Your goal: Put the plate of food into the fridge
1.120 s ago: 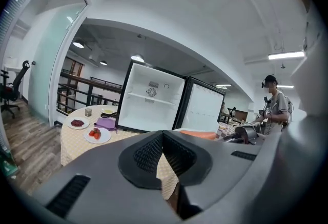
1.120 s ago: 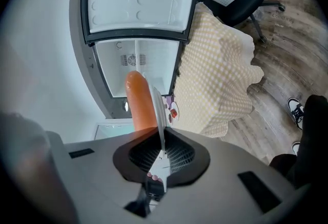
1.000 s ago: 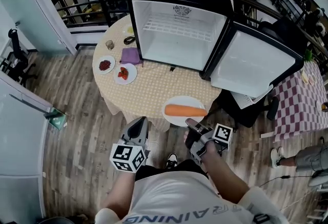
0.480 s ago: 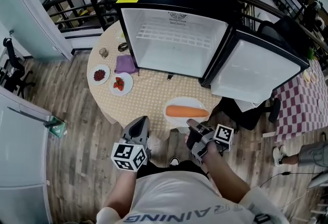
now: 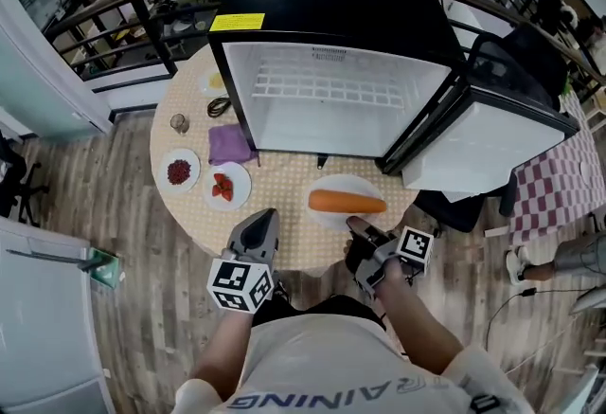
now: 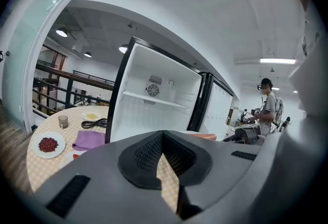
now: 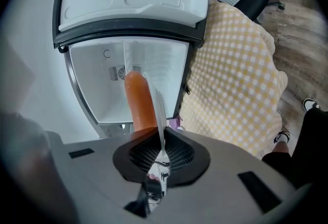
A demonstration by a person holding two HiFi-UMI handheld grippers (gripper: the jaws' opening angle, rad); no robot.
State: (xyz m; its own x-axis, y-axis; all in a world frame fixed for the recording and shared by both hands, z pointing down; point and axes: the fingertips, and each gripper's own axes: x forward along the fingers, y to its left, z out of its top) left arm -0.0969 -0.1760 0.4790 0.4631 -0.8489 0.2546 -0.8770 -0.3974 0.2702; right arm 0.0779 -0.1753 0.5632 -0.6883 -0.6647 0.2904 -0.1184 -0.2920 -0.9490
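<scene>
Closer to the open fridge (image 5: 331, 99) than a second ago, right tool (image 5: 354, 226) clamped on the plate (image 5: 348, 184) rim, carrot (image 5: 347, 203) aboard, left tool (image 5: 258, 228) closed, empty.

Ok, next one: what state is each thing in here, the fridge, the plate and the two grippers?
Fridge: door swung wide open, wire shelf bare.
Plate: clamped at its near rim, orange food lying on it, not yet in the fridge.
Right gripper: shut on the plate.
Left gripper: shut, nothing between its jaws.
</scene>
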